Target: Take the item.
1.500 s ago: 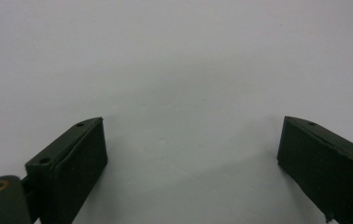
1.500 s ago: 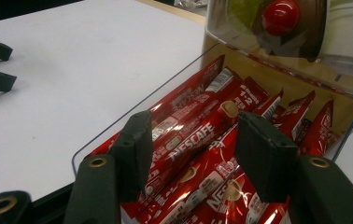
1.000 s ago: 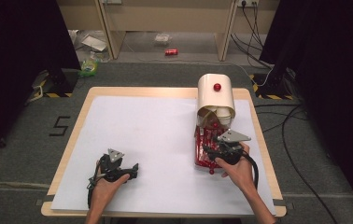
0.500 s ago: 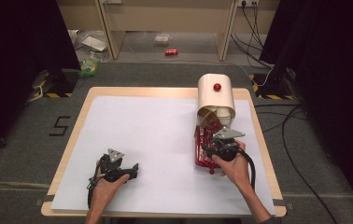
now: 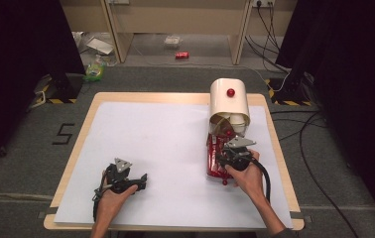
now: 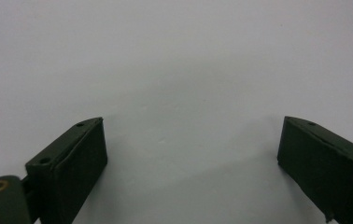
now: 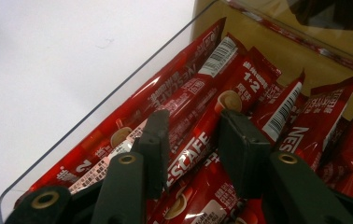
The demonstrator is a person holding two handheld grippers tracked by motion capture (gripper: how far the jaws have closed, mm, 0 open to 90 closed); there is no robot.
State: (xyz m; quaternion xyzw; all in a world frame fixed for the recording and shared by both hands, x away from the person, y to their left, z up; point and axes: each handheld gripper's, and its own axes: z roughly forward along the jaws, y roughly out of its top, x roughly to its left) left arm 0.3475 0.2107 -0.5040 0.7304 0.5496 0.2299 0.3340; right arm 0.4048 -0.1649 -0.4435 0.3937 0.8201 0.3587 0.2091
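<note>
A clear plastic tray point(image 7: 118, 93) holds several red Nescafe coffee sachets; in the high view the tray point(image 5: 211, 163) lies at the table's right. My right gripper point(image 7: 193, 117) reaches down into it, and its jaws have just been closing. One sachet point(image 7: 191, 144) lies flat between the pads, which stand at its edges without clearly pressing on it. From above, the right gripper point(image 5: 223, 158) sits over the tray in a hand. My left gripper point(image 5: 137, 179) rests at the front left of the white sheet, and its own view shows the left gripper point(image 6: 191, 135) open and empty.
A cream cylinder-shaped container point(image 5: 230, 104) with a red knob stands tilted just behind the tray. The wooden table point(image 5: 81, 129) carries a white sheet point(image 5: 156, 144). Cables point(image 5: 294, 129) and a red can point(image 5: 181, 55) lie on the floor beyond.
The right gripper has dipped slightly into the tray and its jaws have narrowed around a sachet. The left gripper has stayed where it was.
</note>
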